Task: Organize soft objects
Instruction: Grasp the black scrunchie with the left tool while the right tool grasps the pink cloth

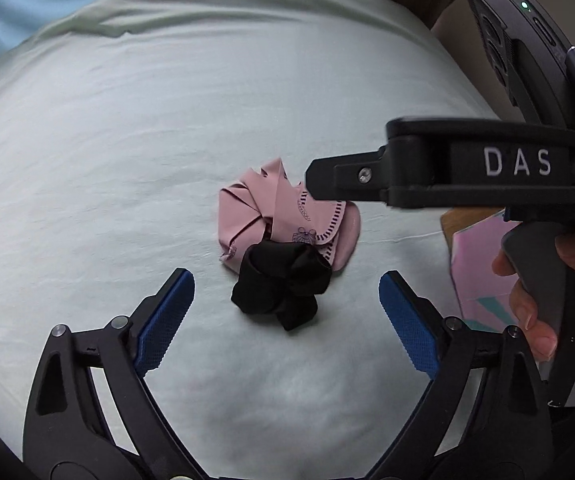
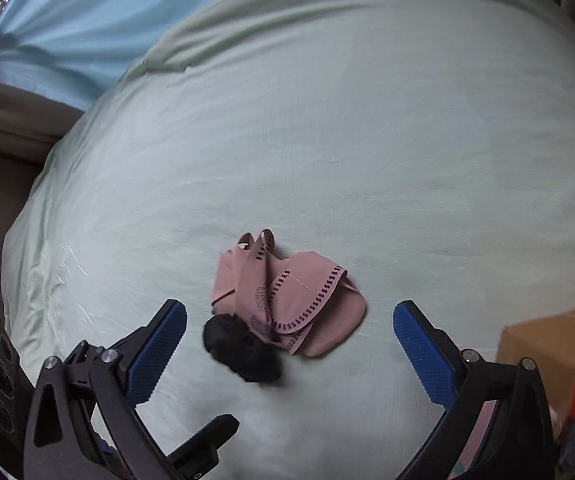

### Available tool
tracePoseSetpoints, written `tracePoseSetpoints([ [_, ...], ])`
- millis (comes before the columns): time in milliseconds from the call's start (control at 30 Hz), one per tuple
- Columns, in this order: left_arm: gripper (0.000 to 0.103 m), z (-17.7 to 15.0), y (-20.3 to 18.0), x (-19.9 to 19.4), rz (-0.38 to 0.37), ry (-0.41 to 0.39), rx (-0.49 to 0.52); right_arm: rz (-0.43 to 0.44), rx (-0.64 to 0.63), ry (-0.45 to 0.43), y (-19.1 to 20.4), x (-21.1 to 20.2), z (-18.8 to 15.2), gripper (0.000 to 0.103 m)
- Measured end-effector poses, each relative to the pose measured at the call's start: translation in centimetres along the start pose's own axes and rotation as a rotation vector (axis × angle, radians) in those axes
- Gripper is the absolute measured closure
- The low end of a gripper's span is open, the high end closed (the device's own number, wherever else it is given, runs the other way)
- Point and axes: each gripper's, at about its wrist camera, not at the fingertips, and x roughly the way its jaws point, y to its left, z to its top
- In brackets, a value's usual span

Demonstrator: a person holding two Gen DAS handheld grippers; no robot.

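Observation:
A crumpled pink cloth [image 1: 255, 212] with dark stitched trim lies on the pale green bedsheet [image 1: 127, 160]. A bunched black cloth [image 1: 279, 288] lies against its near edge. My left gripper [image 1: 287, 312] is open and empty, hovering just short of the black cloth. My right gripper comes in from the right in the left wrist view, one finger [image 1: 327, 176] over the pink cloth. In the right wrist view my right gripper [image 2: 289, 340] is open and empty above the pink cloth [image 2: 311, 312] and black cloth [image 2: 243, 356].
A cardboard box [image 2: 559, 340] with something orange stands at the right edge of the bed. A pink and teal item [image 1: 479, 256] lies at the right. A light blue curtain [image 2: 67, 20] hangs beyond the bed.

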Motion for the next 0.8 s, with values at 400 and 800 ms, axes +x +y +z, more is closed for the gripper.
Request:
tracePoseSetpoints([
  [400, 0.040, -0.7, 0.6, 5.6, 0.020, 0.087, 0.018, -0.051, -0.120, 0.067, 0.6, 5.5, 0.0, 0.014],
  [800, 0.078, -1.2, 1.1, 5.7, 0.011, 0.089, 0.025, -0.181, -0.238, 0.035, 2.8, 5.8, -1.8, 0.049],
])
